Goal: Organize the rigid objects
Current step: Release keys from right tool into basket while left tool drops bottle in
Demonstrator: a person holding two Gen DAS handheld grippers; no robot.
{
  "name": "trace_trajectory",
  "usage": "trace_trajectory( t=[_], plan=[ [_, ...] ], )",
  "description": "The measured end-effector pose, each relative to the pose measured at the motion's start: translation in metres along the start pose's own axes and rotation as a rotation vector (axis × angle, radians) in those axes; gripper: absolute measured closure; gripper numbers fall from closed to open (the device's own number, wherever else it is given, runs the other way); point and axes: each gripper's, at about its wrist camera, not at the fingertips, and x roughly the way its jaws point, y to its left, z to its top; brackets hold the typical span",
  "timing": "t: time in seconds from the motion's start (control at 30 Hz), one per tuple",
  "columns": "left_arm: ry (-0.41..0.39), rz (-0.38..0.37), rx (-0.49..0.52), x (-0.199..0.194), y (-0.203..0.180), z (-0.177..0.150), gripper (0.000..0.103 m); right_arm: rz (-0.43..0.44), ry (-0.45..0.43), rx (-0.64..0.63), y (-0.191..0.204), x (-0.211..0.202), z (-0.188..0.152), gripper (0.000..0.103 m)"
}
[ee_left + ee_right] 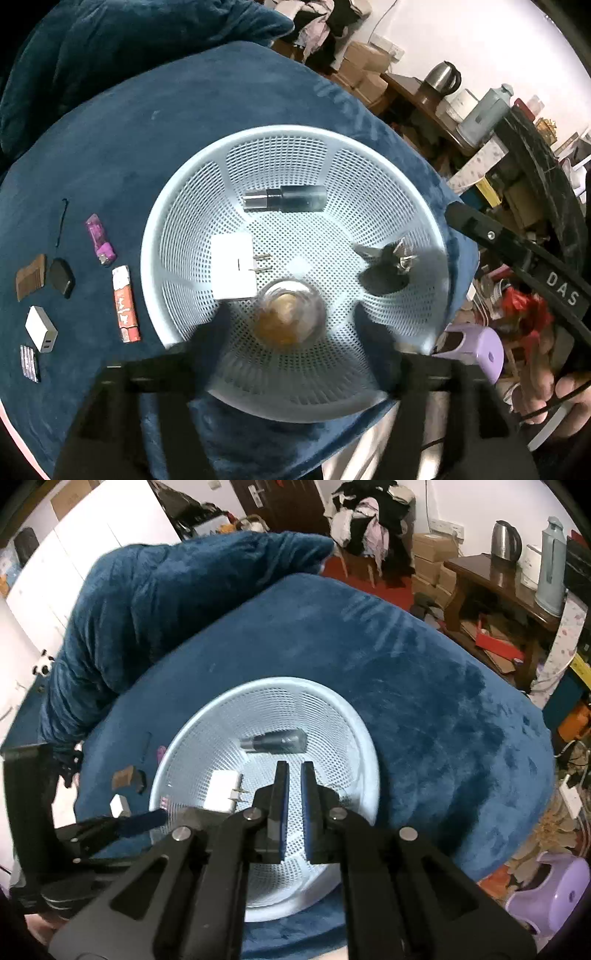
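— Where's the glass jar (291,314)?
— In the pale blue basket (369,147), at its near side, between the left gripper (291,332)'s jaws, which stand apart and clear of it.
— What else is in there?
— A white plug (232,271) to the left, a dark bottle (284,199) at the far side, a black clip (388,266) on the right.
— And the right gripper (294,771)?
— Jaws together, holding nothing, over the basket. An orange lighter (125,302) and a purple one (99,240) lie left on the blue blanket (184,129).
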Motion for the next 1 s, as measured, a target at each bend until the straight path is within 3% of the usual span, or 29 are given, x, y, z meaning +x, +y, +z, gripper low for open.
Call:
trace_trajectory(
  t=[0.07,0.17,0.23,0.27,0.3,0.33,0.37,0.73,1.0],
  plan=[
    [0.005,0.009,-0.010,0.000,0.002,0.000,0.007,-0.009,0.027,-0.003,-0.001,0.003,-0.001,0.096],
    [-0.013,0.042,-0.034,-0.002,0.009,0.000,0.003,-0.014,0.056,-0.008,-0.001,0.008,-0.004,0.094],
    [-0.029,0.059,-0.052,-0.005,0.016,-0.001,0.001,-0.016,0.070,-0.014,0.000,0.009,-0.006,0.085],
    [-0.035,0.065,-0.062,-0.006,0.020,-0.002,0.001,-0.016,0.077,-0.016,0.001,0.011,-0.008,0.062],
    [-0.037,0.071,-0.070,-0.007,0.024,-0.002,0.001,-0.013,0.078,-0.015,0.002,0.011,-0.009,0.024],
    [-0.039,0.077,-0.077,-0.008,0.027,-0.003,0.001,-0.007,0.078,-0.014,0.003,0.011,-0.011,0.005],
    [-0.041,0.084,-0.085,-0.009,0.031,-0.003,0.001,0.009,0.069,-0.011,0.004,0.011,-0.013,0.000],
    [-0.066,0.131,-0.176,-0.024,0.075,-0.016,0.001,0.013,0.109,-0.074,0.029,0.031,-0.021,0.000],
    [-0.049,0.143,-0.235,-0.021,0.107,-0.030,0.001,-0.047,0.161,-0.164,0.051,0.053,-0.031,0.000]
  ],
)
